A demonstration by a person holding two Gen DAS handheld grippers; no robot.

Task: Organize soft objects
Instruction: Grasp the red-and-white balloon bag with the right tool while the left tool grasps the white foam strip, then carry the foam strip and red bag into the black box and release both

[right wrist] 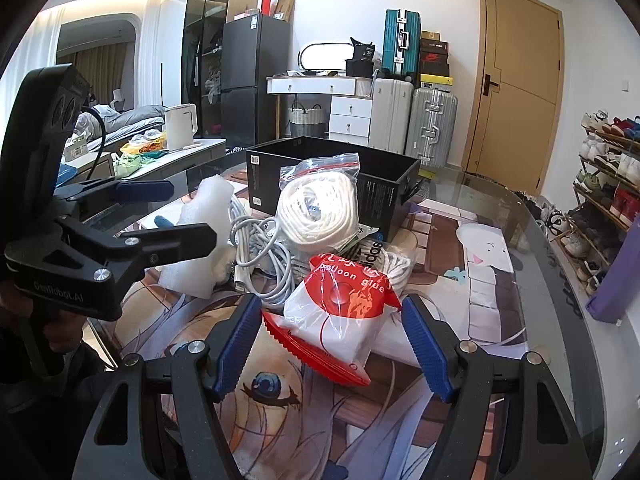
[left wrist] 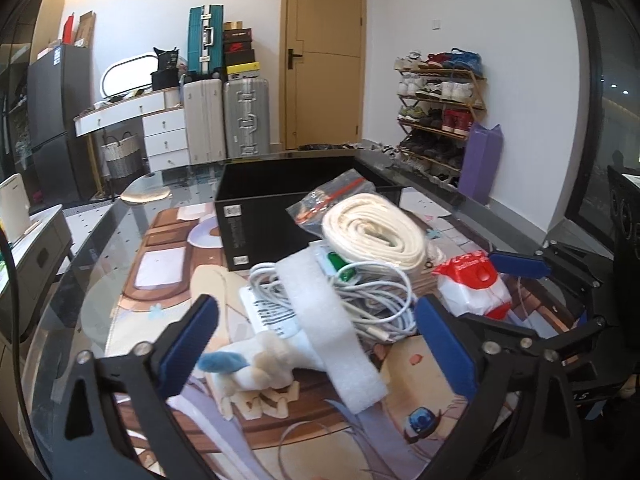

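A glass table (right wrist: pixel 532 240) carries a printed cartoon mat (left wrist: pixel 168 280) and, toward its far side, a black box (right wrist: pixel 384 196) with its top open. In front of the box, near the middle of the mat, lies a heap of soft things.

The left gripper (left wrist: pixel 316 340) hangs low over the near side of the heap, its jaws spread wide and gripping nothing. Between them lie a small plush toy (left wrist: pixel 256 368) with a blue tuft and a strip of white foam (left wrist: pixel 336 340) that runs across the toy and over a tangle of white cable (left wrist: pixel 380 300); neither blue pad touches them.

The right gripper (right wrist: pixel 328 344) sits at the heap's other side. Its jaws stand apart on either side of a red-and-white packet (right wrist: pixel 340 312) in clear wrap, and a gap shows between each pad and the packet, so it is not gripped.

Behind the packet a coil of white rope (right wrist: pixel 320 208) in a zip bag leans against the box's front wall, touching the cable bundle beside it.
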